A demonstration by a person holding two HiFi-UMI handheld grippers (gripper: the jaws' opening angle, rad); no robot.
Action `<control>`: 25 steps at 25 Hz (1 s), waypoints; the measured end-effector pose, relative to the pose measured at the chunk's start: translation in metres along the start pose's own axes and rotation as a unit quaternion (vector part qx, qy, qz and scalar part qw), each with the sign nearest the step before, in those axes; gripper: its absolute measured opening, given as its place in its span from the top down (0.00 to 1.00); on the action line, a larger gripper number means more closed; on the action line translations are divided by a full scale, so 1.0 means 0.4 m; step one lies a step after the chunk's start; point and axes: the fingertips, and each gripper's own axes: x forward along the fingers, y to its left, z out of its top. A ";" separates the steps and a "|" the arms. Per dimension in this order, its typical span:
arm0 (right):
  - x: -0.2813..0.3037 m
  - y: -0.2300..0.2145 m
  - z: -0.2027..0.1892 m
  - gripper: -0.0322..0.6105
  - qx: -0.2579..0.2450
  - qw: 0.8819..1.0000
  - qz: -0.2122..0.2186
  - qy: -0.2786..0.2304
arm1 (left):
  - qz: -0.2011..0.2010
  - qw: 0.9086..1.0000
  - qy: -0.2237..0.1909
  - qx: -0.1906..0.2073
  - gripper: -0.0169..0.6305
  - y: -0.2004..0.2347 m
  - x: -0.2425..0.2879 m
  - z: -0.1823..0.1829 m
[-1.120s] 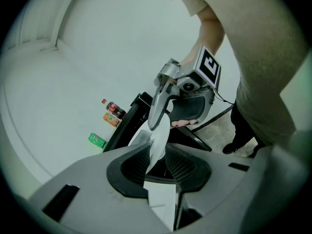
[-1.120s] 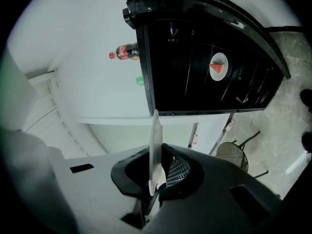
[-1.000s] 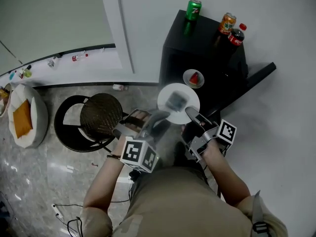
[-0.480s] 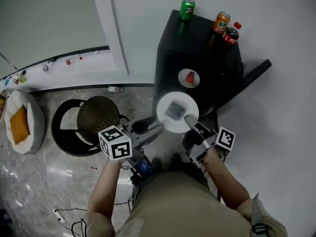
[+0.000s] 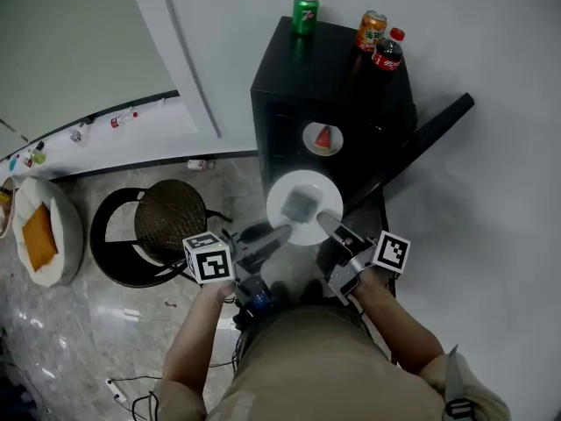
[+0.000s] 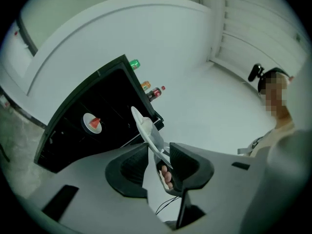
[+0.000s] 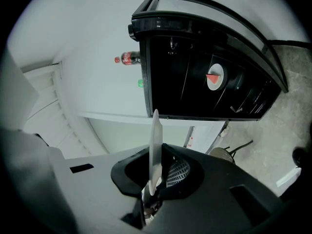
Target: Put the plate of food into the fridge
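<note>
The left gripper (image 5: 273, 234) has its jaws apart, having just been closing, round the near-left rim of the plate of food (image 5: 302, 207), not yet pressing it. The right gripper (image 5: 326, 223) is clamped on the near-right rim and holds the plate in the air before the open fridge (image 5: 337, 68). With only 1 grip, the plate may tip and spill, or knock the small plate (image 5: 323, 138) already inside.

I am seeing bright, even indoor light across all feeds. Pale glare is streaking the polished floor (image 5: 61, 323) in my head view. The black fridge (image 5: 307, 73) is losing its inside to shadow. Both gripper views are bending strongly, their corners darkening to black.
</note>
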 end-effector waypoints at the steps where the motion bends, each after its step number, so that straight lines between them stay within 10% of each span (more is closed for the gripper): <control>1: -0.007 -0.003 0.006 0.89 -0.002 1.000 0.001 0.000 | -0.001 1.000 -0.005 -0.015 0.76 0.002 0.010 -0.003; 25: -0.103 -0.109 0.151 0.90 -0.067 0.996 0.000 0.066 | 0.052 0.970 -0.088 -0.221 0.94 0.092 0.182 -0.096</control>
